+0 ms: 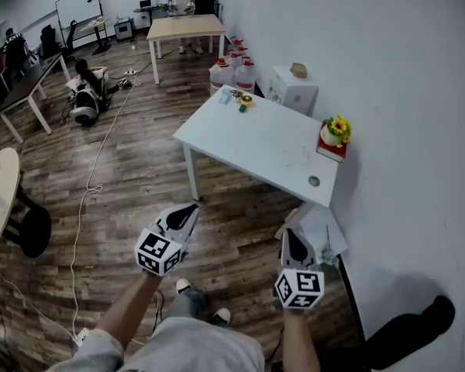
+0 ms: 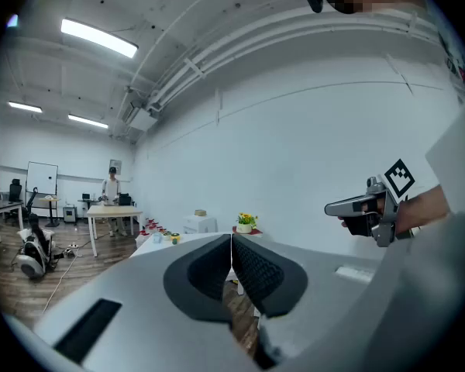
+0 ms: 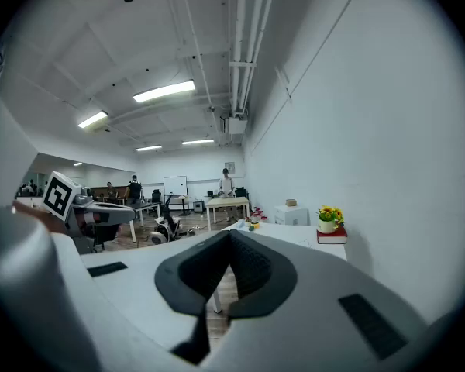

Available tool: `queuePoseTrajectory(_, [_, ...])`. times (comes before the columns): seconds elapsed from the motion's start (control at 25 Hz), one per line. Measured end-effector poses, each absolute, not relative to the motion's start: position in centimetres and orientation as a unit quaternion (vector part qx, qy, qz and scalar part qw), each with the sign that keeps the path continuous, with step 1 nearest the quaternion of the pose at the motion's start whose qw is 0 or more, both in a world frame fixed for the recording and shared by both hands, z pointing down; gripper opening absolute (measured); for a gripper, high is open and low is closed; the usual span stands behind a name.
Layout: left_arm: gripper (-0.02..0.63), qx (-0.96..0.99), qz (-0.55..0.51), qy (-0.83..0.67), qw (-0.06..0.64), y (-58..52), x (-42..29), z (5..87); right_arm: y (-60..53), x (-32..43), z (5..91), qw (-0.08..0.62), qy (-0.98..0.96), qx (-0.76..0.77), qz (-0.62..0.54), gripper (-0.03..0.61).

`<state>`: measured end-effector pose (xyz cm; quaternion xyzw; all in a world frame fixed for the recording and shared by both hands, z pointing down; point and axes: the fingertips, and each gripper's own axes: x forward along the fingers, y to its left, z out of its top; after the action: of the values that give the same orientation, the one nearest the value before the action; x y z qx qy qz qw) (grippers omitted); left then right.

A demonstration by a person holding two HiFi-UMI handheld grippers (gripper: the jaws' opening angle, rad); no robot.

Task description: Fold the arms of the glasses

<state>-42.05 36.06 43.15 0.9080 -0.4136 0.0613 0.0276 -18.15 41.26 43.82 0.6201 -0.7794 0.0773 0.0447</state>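
While both forearms reach forward from the bottom edge of the head view, angled slightly downward, the left gripper (image 1: 187,211) at lower centre-left has its jaws pressed together with nothing between them. Its marker cube (image 1: 156,252) bears black-and-white square patterns. The right gripper (image 1: 293,239), at lower centre-right, is likewise closed and empty. Both are held over the wooden floor (image 1: 132,184), well short of the white table (image 1: 256,142). Small items (image 1: 231,96) lie at the table's upper corner. They are too small to tell whether the glasses are among them.
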Motion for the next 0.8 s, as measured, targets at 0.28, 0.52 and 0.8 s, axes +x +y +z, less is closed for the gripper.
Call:
queuePoseTrajectory(0.28, [0.006, 0.906, 0.064, -0.418, 0.027, 36.8, -41.8, 43.3, 41.6, -18.0, 43.4, 0.034, -0.781, 0.619, 0.074, 0.003])
queuePoseTrajectory(0.52, [0.050, 0.911, 0.075, -0.404, 0.033, 37.3, -40.1, 44.2, 41.5, -17.8, 43.4, 0.016, -0.789, 0.610, 0.071, 0.033])
queuePoseTrajectory(0.8, [0.227, 0.910, 0.062, -0.409, 0.037, 38.4, -38.1, 43.8, 42.6, -17.4, 43.7, 0.007, -0.795, 0.603, 0.067, 0.308])
